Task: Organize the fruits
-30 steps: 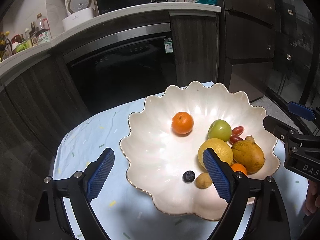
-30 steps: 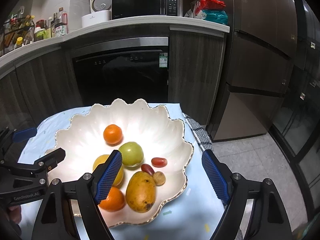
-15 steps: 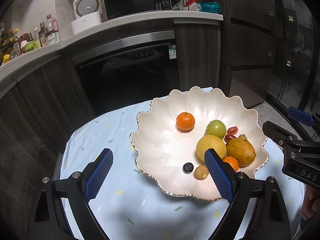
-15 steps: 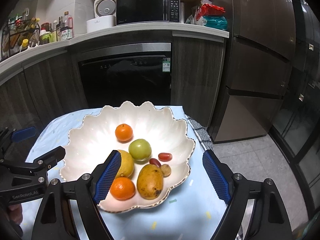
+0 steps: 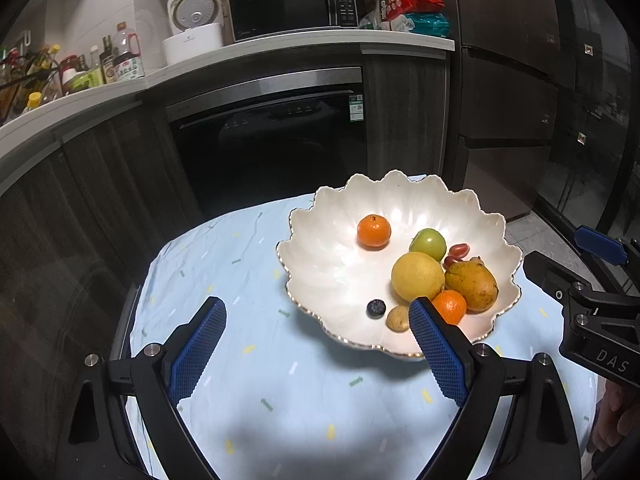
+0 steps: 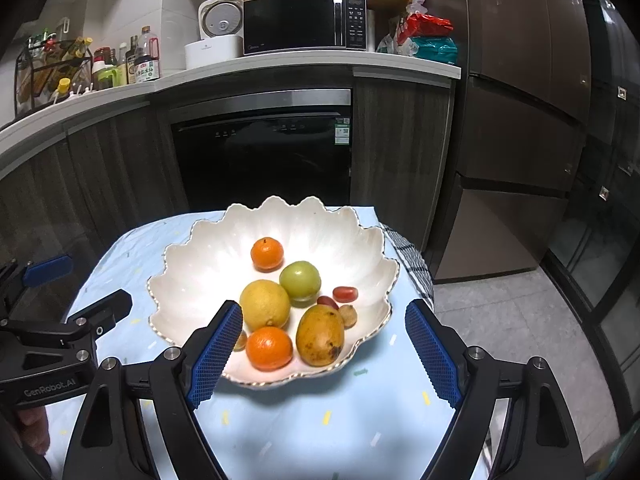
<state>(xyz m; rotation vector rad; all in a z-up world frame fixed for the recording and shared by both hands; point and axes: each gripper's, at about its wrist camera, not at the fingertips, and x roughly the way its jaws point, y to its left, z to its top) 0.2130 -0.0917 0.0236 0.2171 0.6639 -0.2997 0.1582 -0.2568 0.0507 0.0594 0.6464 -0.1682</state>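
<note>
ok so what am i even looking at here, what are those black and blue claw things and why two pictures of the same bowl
Those claws are hand-held grippers, not a robot arm: a person holds one in each hand, and each carries a wide-angle camera looking along its two blue-padded fingers. One picture comes from the left gripper, the other from the right gripper, so you see the same bowl from two sides. Both grippers are open and hold nothing.

On the table, covered by a light blue cloth, stands a white scalloped bowl. In it lie two tangerines, a lemon, a green fruit, a mango, a blueberry and a few small red and brown fruits. Behind is a kitchen counter with a microwave.
</note>
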